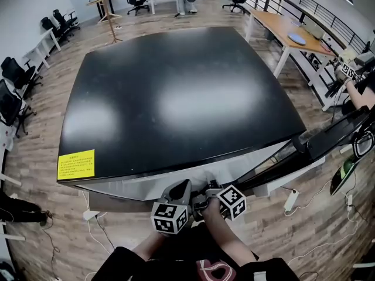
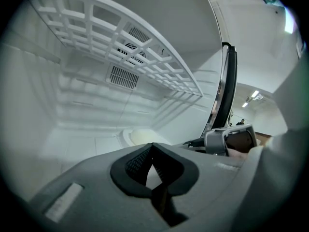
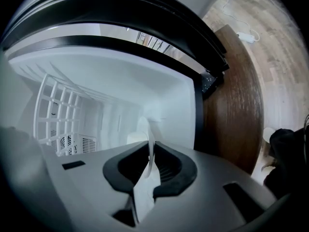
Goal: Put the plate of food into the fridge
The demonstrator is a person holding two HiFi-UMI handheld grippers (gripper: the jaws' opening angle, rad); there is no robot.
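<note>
The plain white fridge interior (image 3: 159, 95) surrounds the thin white ceramic plate (image 3: 145, 128), which my right gripper (image 3: 150, 146) clamps edge-on by the rim. I judge it stiff, slick and breakable. My left gripper (image 2: 152, 146) is closed and empty.

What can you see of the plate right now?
The plate is white and thin, smooth like ceramic or plastic. It shows edge-on in the right gripper view: the right gripper is shut on its rim, which rises past the tips. It is held inside the open fridge, near the white grid shelf. No food on it can be made out, nor whether it rests on anything.
</note>
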